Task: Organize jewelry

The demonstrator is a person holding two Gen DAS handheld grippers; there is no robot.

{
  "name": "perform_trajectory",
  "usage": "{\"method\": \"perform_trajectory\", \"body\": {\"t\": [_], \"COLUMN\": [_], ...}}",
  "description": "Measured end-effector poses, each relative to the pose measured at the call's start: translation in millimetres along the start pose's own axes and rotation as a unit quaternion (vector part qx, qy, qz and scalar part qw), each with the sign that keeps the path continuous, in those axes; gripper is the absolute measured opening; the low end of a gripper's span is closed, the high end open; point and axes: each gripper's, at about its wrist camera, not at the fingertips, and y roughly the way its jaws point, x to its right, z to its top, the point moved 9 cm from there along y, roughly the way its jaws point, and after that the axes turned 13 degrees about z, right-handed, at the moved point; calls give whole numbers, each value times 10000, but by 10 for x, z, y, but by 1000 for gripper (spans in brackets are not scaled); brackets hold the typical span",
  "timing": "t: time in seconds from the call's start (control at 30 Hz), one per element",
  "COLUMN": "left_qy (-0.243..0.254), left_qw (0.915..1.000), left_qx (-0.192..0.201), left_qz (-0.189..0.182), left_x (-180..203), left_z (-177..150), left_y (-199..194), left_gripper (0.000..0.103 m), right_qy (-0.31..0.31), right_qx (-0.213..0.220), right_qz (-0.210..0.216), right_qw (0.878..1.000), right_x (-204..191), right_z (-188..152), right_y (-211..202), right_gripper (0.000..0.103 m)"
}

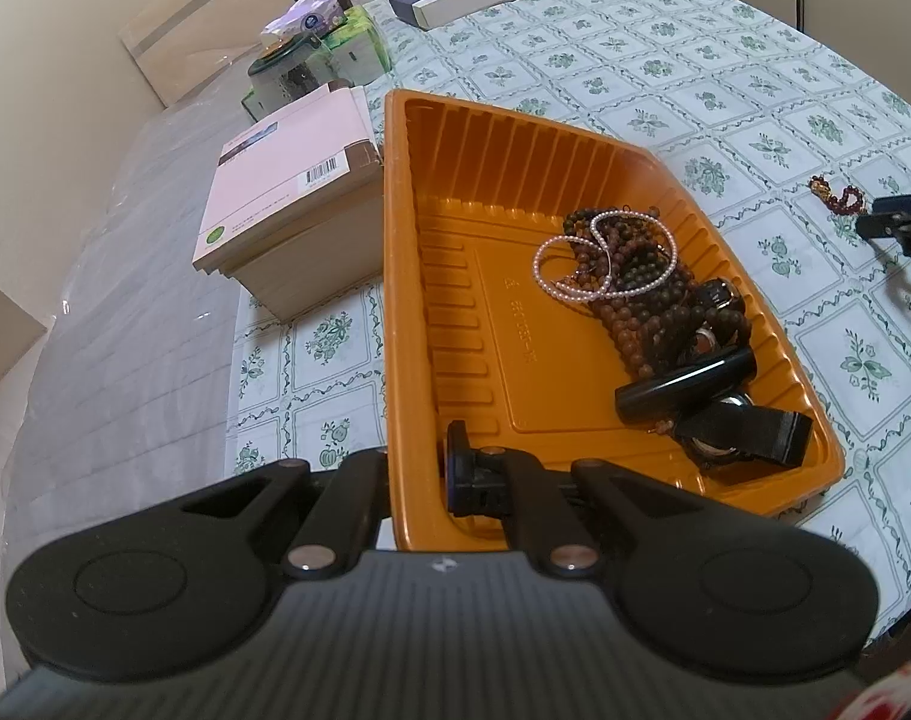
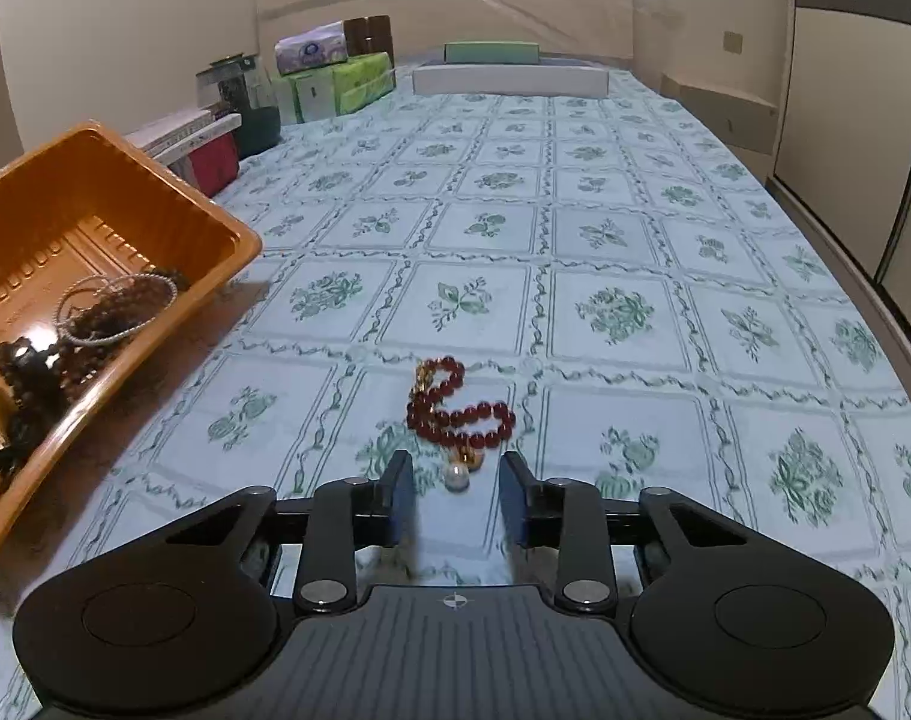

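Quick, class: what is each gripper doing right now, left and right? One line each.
Left gripper: closed on the near wall of the orange tray.
Right gripper: open, holding nothing; a white bead of the red bead bracelet lies between its fingers.

My left tongs [image 1: 419,480] pinch the orange tray's [image 1: 407,276] near wall, and that wall hides the left finger's pad. In my right view the tray runs off the left edge. My right tongs [image 1: 902,222] are cut by the left view's right edge there. The print on the tray floor and on the book [image 1: 287,186] is too small to read.
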Motion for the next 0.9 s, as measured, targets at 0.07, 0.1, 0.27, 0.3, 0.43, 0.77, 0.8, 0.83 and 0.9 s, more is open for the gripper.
{"method": "perform_trajectory", "body": {"t": [0.07,0.1,0.27,0.3,0.43,0.77,0.8,0.83,0.9], "left_qy": [-3,-1,0,3,1,-17,-23,-27,-24], "left_qw": [10000,10000,10000,10000,10000,10000,10000,10000,10000], "left_qx": [-2,-1,1,1,3,3,4,7,11], "left_qz": [1,2,-1,1,3,-16,-19,-21,-25], "left_x": [-1,0,-1,0,-2,-7,-7,-5,-3], "left_z": [-3,-2,-1,-1,-3,-3,-5,-5,-5], "left_y": [1,1,1,2,1,9,10,9,8], "left_gripper": [3,3,3,3,3,3,3,3,3], "right_qy": [-23,-27,-215,-262,-398,-914,-969,-1040,-1181], "right_qx": [-35,-64,-59,-27,180,559,524,486,397], "right_qz": [-87,-104,-153,-144,129,1824,1950,2023,2090], "right_qw": [10000,9999,9996,9995,9990,9774,9746,9726,9699], "right_x": [10,7,-76,-114,-382,-1687,-1803,-1895,-2049], "right_z": [16,19,18,23,118,520,520,514,474], "right_y": [32,35,-47,-82,-242,-449,-425,-393,-319], "right_gripper": [15,9,9,9,9,9,9,9,9]}}
